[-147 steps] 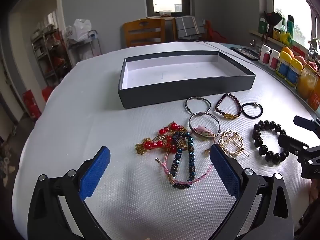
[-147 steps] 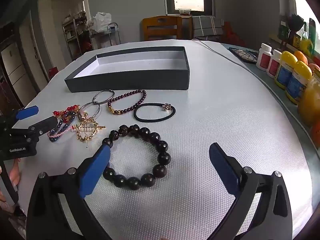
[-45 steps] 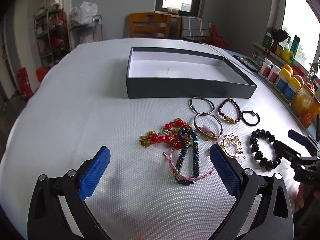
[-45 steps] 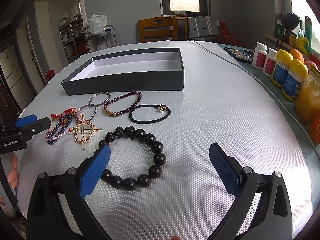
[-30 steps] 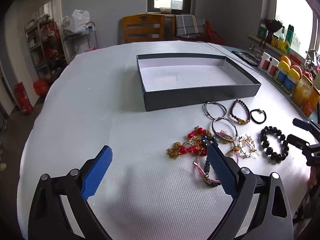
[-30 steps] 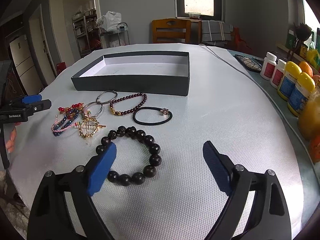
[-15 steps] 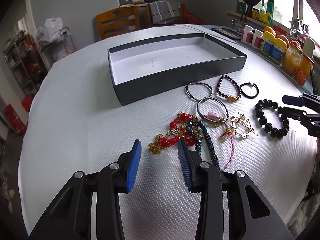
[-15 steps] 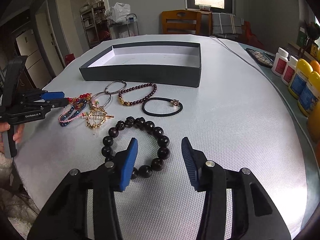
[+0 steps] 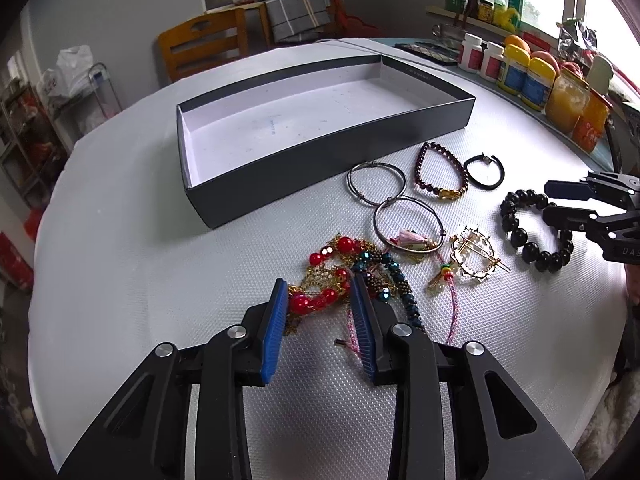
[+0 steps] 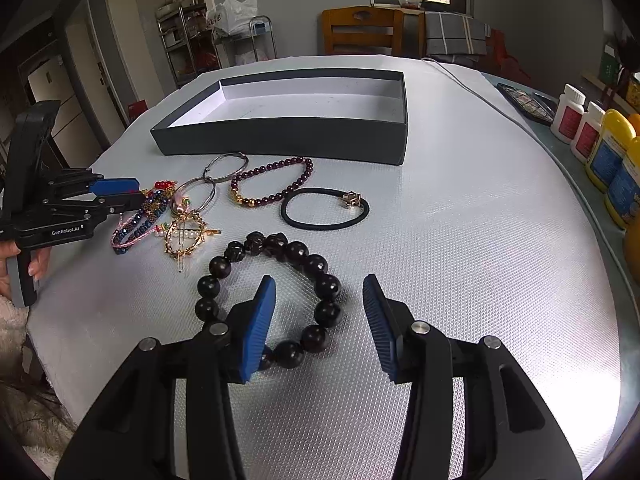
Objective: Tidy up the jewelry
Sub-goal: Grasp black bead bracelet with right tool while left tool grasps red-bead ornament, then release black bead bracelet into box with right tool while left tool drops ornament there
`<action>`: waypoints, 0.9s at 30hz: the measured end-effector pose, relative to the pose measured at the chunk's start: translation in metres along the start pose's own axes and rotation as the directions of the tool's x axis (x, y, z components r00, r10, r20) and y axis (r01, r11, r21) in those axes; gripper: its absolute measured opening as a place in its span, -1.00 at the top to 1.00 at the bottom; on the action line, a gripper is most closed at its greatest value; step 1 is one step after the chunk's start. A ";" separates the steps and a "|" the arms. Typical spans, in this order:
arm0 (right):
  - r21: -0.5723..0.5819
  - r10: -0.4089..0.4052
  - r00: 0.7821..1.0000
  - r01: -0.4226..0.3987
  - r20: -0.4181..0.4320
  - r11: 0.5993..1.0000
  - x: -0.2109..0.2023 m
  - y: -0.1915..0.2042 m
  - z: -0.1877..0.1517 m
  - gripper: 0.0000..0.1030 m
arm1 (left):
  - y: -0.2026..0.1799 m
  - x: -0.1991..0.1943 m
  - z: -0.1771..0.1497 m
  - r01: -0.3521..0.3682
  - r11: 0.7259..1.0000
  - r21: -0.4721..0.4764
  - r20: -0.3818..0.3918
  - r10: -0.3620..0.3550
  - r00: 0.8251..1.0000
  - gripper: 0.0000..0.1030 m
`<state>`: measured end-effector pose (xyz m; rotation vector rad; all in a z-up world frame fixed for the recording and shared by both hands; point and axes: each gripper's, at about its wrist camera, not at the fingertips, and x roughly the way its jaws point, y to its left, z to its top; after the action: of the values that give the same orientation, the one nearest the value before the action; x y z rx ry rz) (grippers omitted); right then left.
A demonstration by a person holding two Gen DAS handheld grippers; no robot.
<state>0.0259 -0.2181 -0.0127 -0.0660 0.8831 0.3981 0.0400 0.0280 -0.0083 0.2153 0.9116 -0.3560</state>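
Observation:
An empty dark grey box (image 9: 328, 148) with a white floor lies on the white table; it also shows in the right wrist view (image 10: 280, 136). Jewelry lies in front of it. My left gripper (image 9: 320, 312) is open, its jaws part-closed around the red-bead and gold chain piece (image 9: 320, 280). My right gripper (image 10: 320, 312) is open, its jaws either side of the near-right part of the black bead bracelet (image 10: 272, 296). A dark red bead bracelet (image 10: 272, 188), a black hair tie (image 10: 324, 210), two metal bangles (image 9: 376, 184) and a gold hairpin (image 9: 476, 256) lie between.
Bottles and jars (image 9: 532, 80) line the table's right edge. A cable (image 10: 480, 92) and a dark flat case (image 10: 524, 106) lie behind the box. A wooden chair (image 10: 360, 30) stands beyond the table. A blue bead and pink cord bracelet (image 9: 392, 280) tangles with the red piece.
Both grippers have narrowed from wide open and moved forward and down. The left now straddles the red-bead piece; the right now straddles part of the black bead bracelet.

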 end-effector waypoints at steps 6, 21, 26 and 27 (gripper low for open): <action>0.011 -0.001 1.000 0.002 -0.013 1.000 0.005 -0.001 0.000 0.42 | 0.003 -0.003 -0.002 0.019 1.000 -0.007 0.021 -0.019 1.000 0.53; 0.006 0.002 0.993 -0.002 0.116 1.000 -0.030 0.000 0.017 0.72 | 0.009 -0.048 0.011 -0.009 1.000 -0.028 0.158 0.013 0.987 0.56; -0.028 0.006 0.987 -0.002 0.158 1.000 -0.045 0.007 0.038 0.72 | 0.011 -0.068 0.025 -0.028 0.999 -0.024 0.206 0.032 0.978 0.56; -0.035 0.008 0.986 -0.002 0.166 0.999 -0.047 0.008 0.043 0.72 | 0.011 -0.071 0.029 -0.030 0.999 -0.021 0.212 0.034 0.977 0.56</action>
<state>0.0284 -0.2156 0.0516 -0.0620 0.7123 0.4175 0.0254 0.0439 0.0662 0.1717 0.6999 -0.3342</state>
